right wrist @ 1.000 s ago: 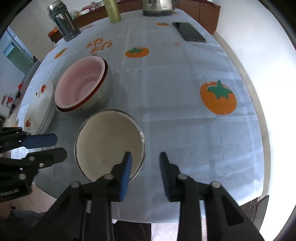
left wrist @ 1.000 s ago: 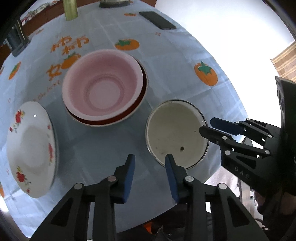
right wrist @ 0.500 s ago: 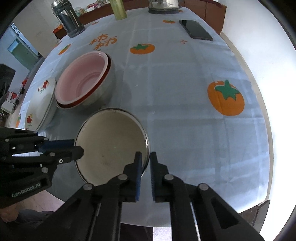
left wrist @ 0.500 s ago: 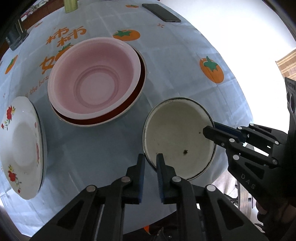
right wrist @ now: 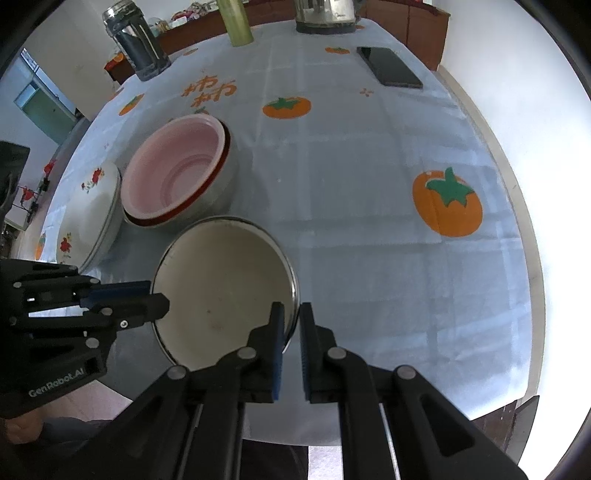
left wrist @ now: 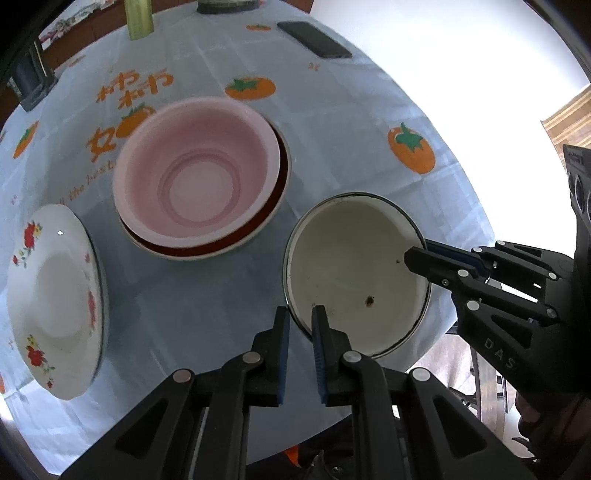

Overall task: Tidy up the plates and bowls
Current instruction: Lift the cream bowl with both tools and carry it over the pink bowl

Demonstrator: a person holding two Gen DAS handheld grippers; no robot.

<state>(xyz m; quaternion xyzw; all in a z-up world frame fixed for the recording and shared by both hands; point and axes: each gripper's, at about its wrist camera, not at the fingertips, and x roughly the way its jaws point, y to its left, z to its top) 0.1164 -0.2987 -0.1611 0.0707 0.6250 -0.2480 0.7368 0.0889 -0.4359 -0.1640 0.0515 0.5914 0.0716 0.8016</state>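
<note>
A cream enamel bowl (left wrist: 354, 273) with a dark rim sits near the table's front edge. My left gripper (left wrist: 299, 314) is shut on its near-left rim, one finger inside and one outside. My right gripper (right wrist: 291, 314) is shut on the opposite rim of the same bowl (right wrist: 221, 284). Each gripper also shows in the other's view: the right gripper (left wrist: 417, 258) and the left gripper (right wrist: 157, 295). Behind stands a pink bowl (left wrist: 199, 177) nested in a white bowl with a red inside. A white flowered plate (left wrist: 51, 295) lies to its left.
The round table (right wrist: 351, 166) has a pale blue cloth printed with orange fruit. At the far side lie a dark phone (right wrist: 389, 66), a green bottle (right wrist: 234, 20), a glass jar (right wrist: 135, 44) and a steel kettle (right wrist: 325, 14). The table edge runs just under both grippers.
Both grippers went from open to shut on the cream bowl's rim, at opposite sides. The pink bowl stack and the flowered plate have not moved on the table.
</note>
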